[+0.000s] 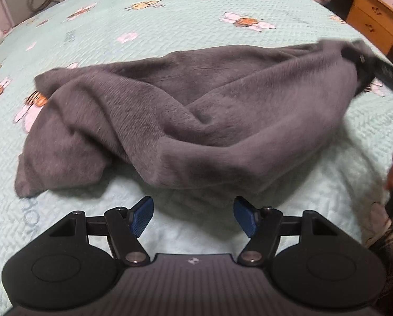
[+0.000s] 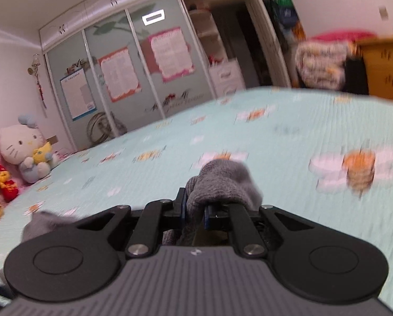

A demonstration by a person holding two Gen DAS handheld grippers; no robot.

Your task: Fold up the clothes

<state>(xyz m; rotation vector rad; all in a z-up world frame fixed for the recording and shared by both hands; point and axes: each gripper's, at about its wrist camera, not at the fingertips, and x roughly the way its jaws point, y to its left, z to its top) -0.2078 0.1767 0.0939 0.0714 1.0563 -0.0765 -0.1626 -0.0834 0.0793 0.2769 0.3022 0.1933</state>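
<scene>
The folding is judged to be at an early stage. The grey fleece garment is seen lying crumpled in a loose heap on the quilted bedspread, in the middle of the bed and just beyond the left gripper. No flat panel, squared edge or neat crease is seen, so the spreading, smoothing and every fold are taken to be left to do.

One far right corner of the garment is pinched by the right gripper, whose blue pads are pressed together on a bunched tuft of the cloth; in the left wrist view that corner is drawn up and away to the right, above the rest of the heap. The left gripper is held with its jaws spread wide and nothing between them, just short of the garment's near edge and not touching it.

The garment is thick, soft and plush, with a short brushed nap and a ribbed band along the near left hem; it drapes in deep, rounded folds and is expected to slump rather than hold a sharp crease. The bedspread is pale mint, stitched in a fine wavy quilt pattern and printed with white flowers and orange bees. The gripper pads are ridged and blue.
</scene>
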